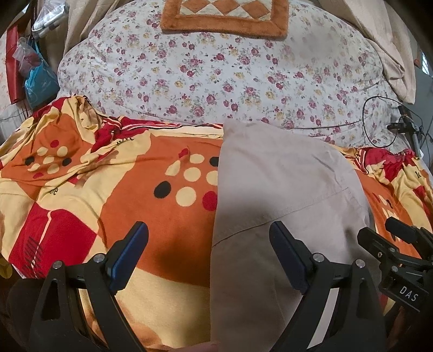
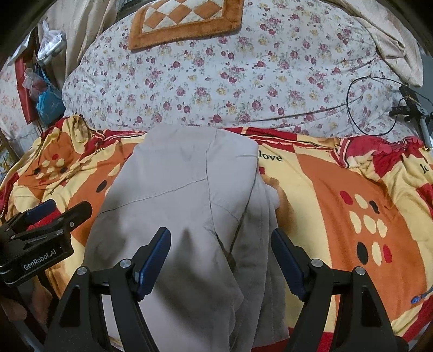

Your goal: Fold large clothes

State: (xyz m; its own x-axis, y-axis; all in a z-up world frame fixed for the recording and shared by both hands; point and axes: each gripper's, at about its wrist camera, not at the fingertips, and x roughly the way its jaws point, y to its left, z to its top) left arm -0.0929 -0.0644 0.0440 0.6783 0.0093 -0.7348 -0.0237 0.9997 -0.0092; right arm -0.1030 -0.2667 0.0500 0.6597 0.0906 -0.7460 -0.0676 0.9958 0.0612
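Garment (image 2: 189, 195), grey-beige and already folded into a long stack, lay on the orange, red and cream bedspread (image 1: 151, 216), running from the near edge toward the floral quilt (image 1: 216, 75) behind it. From the right wrist view I saw a seam crossing its top layer and a second layer showing along its right side. My right gripper (image 2: 220, 260) hung above the garment's near part, its 2 blue-padded fingers (image 2: 154, 262) spread apart with nothing pinched between them. My left gripper (image 1: 208, 254) hovered over the garment's left edge, also spread wide and empty: one finger over the bedspread, the other over the cloth. Each gripper showed at the margin of the other's view, so they sat side by side. Farther back, an orange checked mat (image 1: 224, 16) rested on the quilt. A black cable (image 2: 379, 108) looped at the quilt's right end, and blue bags (image 1: 40, 78) hung at the left.
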